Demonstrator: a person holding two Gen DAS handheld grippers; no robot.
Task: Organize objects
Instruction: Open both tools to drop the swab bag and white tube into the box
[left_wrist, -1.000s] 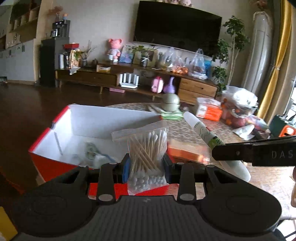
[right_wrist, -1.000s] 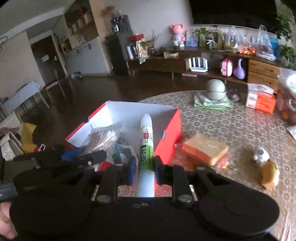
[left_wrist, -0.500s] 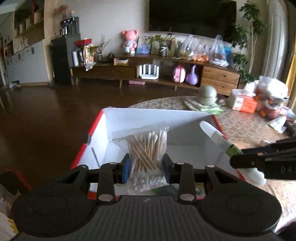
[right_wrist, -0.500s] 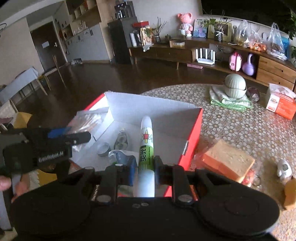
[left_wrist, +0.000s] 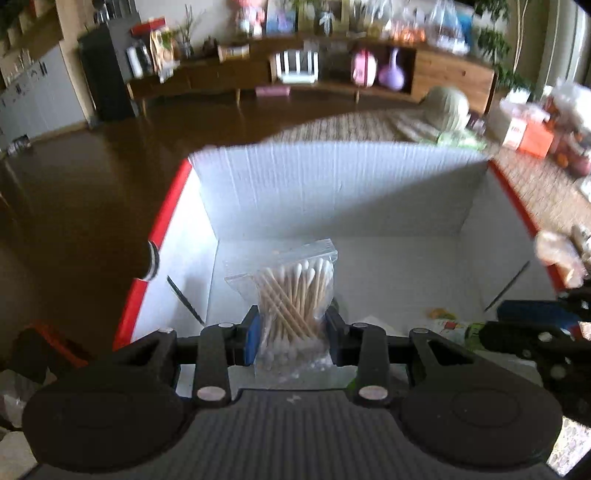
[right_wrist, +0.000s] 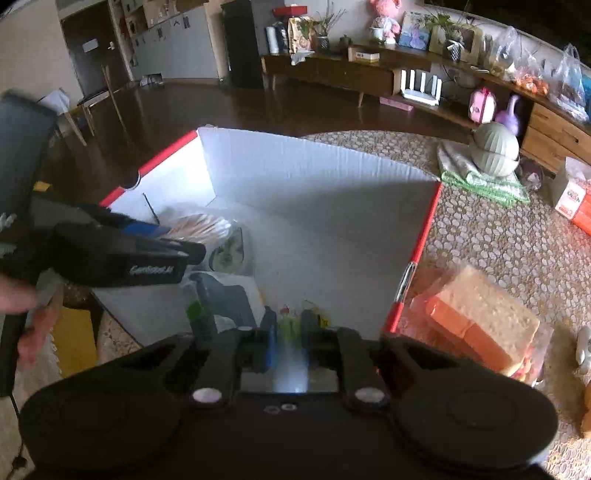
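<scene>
I've got the left gripper (left_wrist: 291, 332) pinching the clear plastic bag of wooden cotton swabs (left_wrist: 293, 295) over the red-edged white cardboard box (left_wrist: 332, 184), right gripper (right_wrist: 286, 338) clamped on a blurred white-and-green tube (right_wrist: 290, 328) inside it, both poised for dropping.

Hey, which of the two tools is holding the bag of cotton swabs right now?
The left tool: its pads squeeze the clear bag of cotton swabs over the white box. The right tool grips a blurred green-and-white tube instead.

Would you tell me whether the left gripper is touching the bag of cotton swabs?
Touching. The left wrist view shows the left gripper pressing both sides of the bag of cotton swabs.
</scene>
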